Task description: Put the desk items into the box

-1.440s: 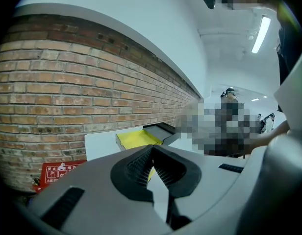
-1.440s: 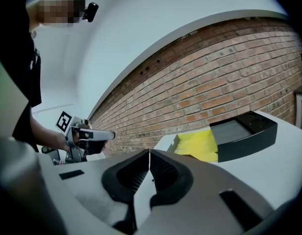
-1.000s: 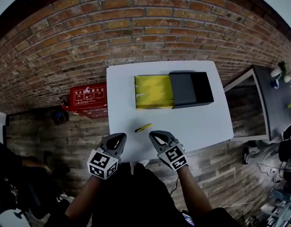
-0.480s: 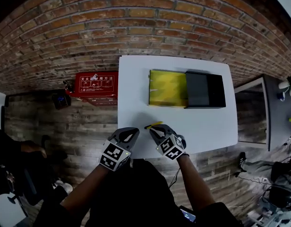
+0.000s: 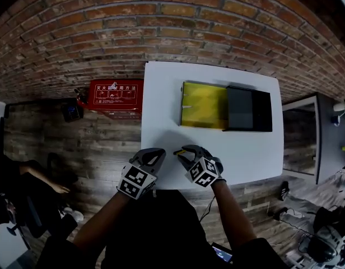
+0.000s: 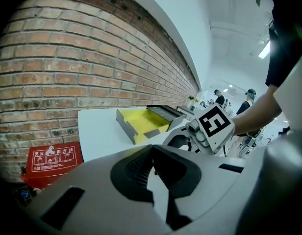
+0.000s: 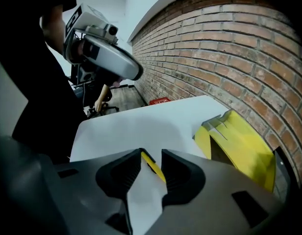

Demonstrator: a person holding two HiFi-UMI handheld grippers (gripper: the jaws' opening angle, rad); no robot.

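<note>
Ahead, box rests on table; red sign alongside.

There is one worktop, and on it one yellow box, one black sleeve at the box's end, and one yellow cutter. Beside the worktop, on the floor, stands one red case.

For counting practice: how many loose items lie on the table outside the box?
1: a yellow item between the right gripper's opening jaws, near table edge; others may be hidden.

Yellow item partly behind right tongs
</note>
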